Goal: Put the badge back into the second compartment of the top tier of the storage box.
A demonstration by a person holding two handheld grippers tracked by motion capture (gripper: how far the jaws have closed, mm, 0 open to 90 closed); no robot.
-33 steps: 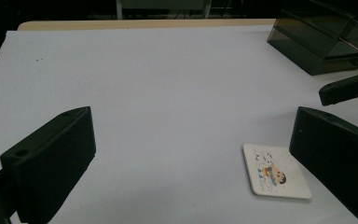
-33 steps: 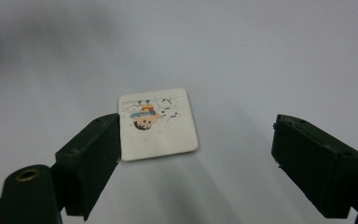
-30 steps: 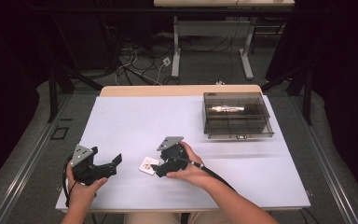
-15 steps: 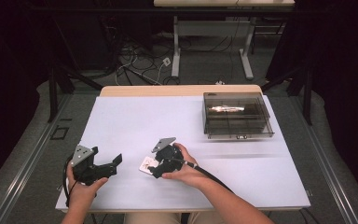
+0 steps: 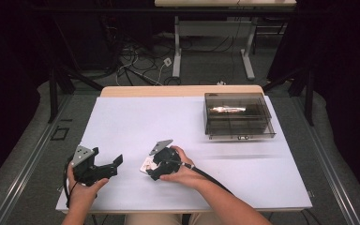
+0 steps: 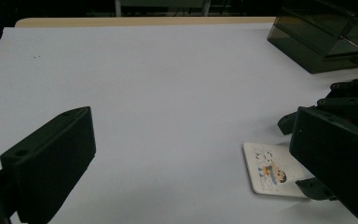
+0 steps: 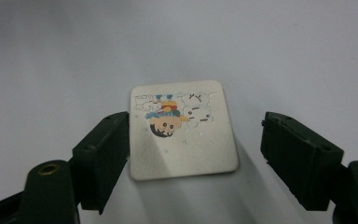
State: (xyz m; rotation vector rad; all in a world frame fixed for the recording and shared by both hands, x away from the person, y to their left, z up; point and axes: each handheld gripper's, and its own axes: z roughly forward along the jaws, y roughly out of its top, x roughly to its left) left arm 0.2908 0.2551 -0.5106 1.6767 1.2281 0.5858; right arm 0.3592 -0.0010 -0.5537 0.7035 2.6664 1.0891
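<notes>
Right gripper (image 7: 193,154) is over the cartoon coaster (image 7: 182,130), which lies flat on the white table (image 5: 178,126) near the front edge. Jaws have just been closing, still not pinching it; left pad at its edge, right pad apart. Imo it's thin, so pads could skid over or shove it. Left gripper (image 5: 108,166) sits wide, idle.

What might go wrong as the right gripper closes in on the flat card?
1. The card lies flat on the table, so the right gripper, whose jaws have just been closing, may slide over it or push it along.
2. One jaw sits at the card's edge and the other stands clear, so an uneven close could skew the card.
</notes>
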